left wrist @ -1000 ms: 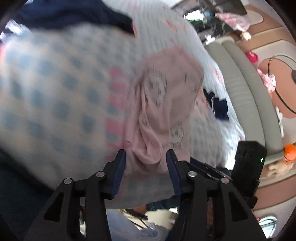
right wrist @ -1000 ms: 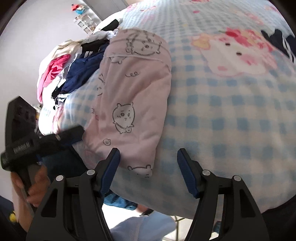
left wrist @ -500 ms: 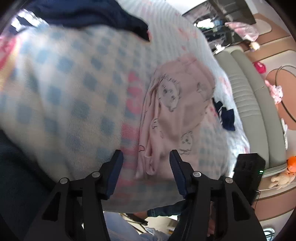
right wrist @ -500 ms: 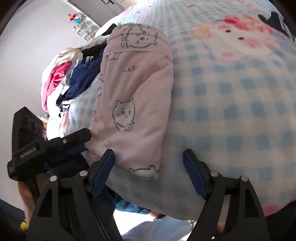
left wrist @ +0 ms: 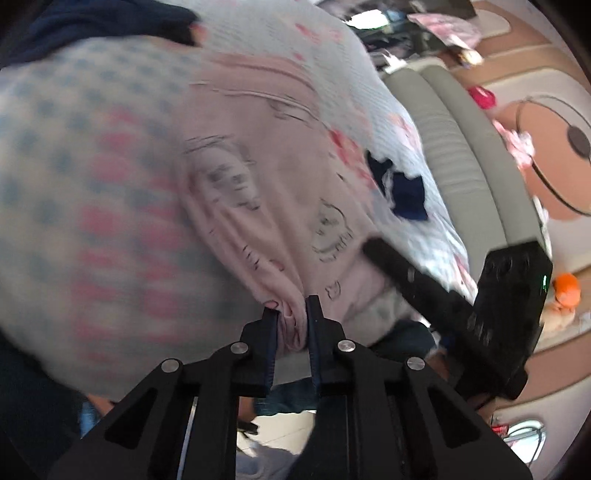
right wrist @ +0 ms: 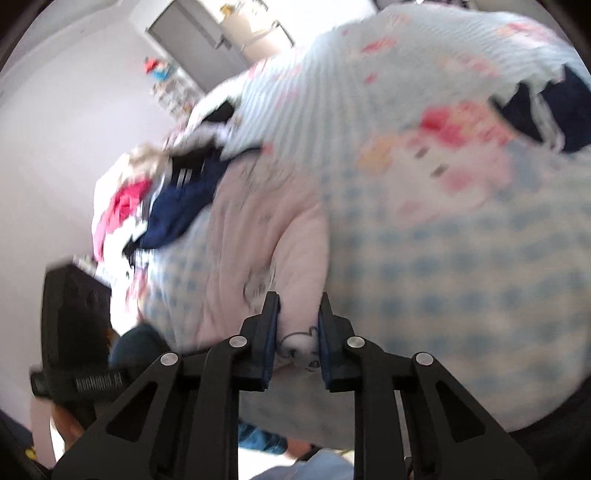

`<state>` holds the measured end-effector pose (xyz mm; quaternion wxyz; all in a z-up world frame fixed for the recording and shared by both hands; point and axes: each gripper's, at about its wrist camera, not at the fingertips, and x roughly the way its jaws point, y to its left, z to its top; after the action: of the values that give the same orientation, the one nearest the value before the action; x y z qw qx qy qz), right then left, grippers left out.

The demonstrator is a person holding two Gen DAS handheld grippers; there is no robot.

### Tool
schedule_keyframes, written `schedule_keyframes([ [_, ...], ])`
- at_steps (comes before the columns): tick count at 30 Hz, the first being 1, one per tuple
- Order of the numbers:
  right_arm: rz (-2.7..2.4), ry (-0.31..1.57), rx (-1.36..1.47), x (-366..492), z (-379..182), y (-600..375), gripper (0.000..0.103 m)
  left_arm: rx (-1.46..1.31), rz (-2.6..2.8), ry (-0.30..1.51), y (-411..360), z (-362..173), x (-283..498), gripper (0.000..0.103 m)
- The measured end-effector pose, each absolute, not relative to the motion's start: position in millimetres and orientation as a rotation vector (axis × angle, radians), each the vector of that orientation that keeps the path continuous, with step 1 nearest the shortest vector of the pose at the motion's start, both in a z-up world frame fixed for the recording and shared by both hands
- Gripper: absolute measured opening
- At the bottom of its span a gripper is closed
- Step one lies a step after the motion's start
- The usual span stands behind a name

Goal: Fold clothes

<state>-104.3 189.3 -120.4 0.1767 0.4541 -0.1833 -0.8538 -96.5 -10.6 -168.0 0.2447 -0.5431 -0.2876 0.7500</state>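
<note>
Garment: a pink garment (left wrist: 280, 177) printed with cartoon faces lies on a blue-checked bedspread (left wrist: 74, 192), near the bed's front edge.
Long axis: it runs from the near edge away toward the clothes pile (right wrist: 147, 206).
Left gripper (left wrist: 291, 314): jaws closing, pinching a bunched near corner of the pink cloth.
Right gripper (right wrist: 297, 314): jaws closing on the other near corner, a printed face between the pads.
Nearby: a small navy item (left wrist: 404, 192) lies on the spread to one side, apart from the garment; another dark garment (left wrist: 92, 22) lies at the far end.
Open room: bare checked spread (right wrist: 461, 258) beside the garment.
Edges: a grey padded headboard (left wrist: 461, 140) borders one side.
</note>
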Motion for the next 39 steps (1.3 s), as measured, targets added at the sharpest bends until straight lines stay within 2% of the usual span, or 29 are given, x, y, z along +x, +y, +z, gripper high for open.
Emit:
schedule_keyframes([
  [2,-2.470,-0.564,1.332,-107.5,-124.4,207.6,0.030,-1.546,2.029,-0.689,9.6,-179.4,-100.3,0.016],
  [3,-2.471,-0.588,1.378,-108.3,-131.4,212.7,0.040,-1.561,2.020,-0.672,12.1,-183.5,-102.1,0.016],
  [5,-2.445,-0.623,1.426,-102.7,-144.9,215.1,0.044,-1.569,2.001,-0.675,7.5,-186.3,-103.2,0.024],
  [6,-2.426,-0.636,1.440,-98.5,-151.6,214.6,0.052,-1.567,1.992,-0.686,2.6,-186.2,-103.2,0.028],
  [7,-2.415,-0.640,1.455,-94.5,-157.5,213.7,0.061,-1.561,1.992,-0.690,-2.5,-185.1,-102.6,0.039],
  [8,-2.415,-0.628,1.472,-90.7,-162.3,212.0,0.062,-1.546,2.015,-0.680,-8.5,-181.6,-100.7,0.042],
  [10,-2.410,-0.642,1.487,-88.4,-166.8,209.9,0.062,-1.515,2.063,-0.683,-21.5,-175.5,-99.0,0.042],
  [15,-2.406,-0.681,1.509,-89.0,-171.8,204.1,0.064,-1.438,2.134,-0.827,-50.4,-171.5,-112.3,0.044],
  [20,-2.356,-0.728,1.529,-89.4,-176.6,204.6,0.065,-1.394,2.183,-0.807,-56.4,-166.1,-134.3,0.055],
  [23,-2.249,-0.799,1.506,-93.6,-179.5,202.8,0.065,-1.405,2.170,-0.811,-58.1,-171.0,-148.2,0.055],
  [28,-2.262,-0.778,1.522,-104.2,-188.4,192.9,0.065,-1.430,2.153,-0.788,-51.0,-181.8,-169.9,0.056],
  [31,-2.248,-0.811,1.508,-106.4,-190.6,186.4,0.065,-1.464,2.130,-0.845,-48.6,-199.7,-182.1,0.057],
  [33,-2.240,-0.775,1.496,-110.3,-190.4,175.6,0.065,-1.465,2.141,-0.868,-45.0,-206.3,-184.9,0.056],
  [34,-2.256,-0.725,1.493,-113.4,-190.7,168.9,0.062,-1.454,2.162,-0.852,-41.5,-204.2,-183.9,0.042],
  [35,-2.271,-0.686,1.488,-116.1,-189.9,164.7,0.056,-1.442,2.188,-0.832,-38.1,-199.7,-181.7,0.023],
  [36,-2.286,-0.661,1.481,-118.2,-187.7,163.7,0.044,-1.439,2.214,-0.826,-36.1,-194.8,-178.7,0.020],
  [37,-2.300,-0.637,1.474,-120.2,-185.5,162.8,0.037,-1.429,2.234,-0.829,-34.6,-188.5,-174.4,0.016],
  [39,-2.333,-0.594,1.449,-122.6,-177.6,163.7,0.027,-1.376,2.253,-0.837,-30.2,-170.4,-161.6,0.014],
])
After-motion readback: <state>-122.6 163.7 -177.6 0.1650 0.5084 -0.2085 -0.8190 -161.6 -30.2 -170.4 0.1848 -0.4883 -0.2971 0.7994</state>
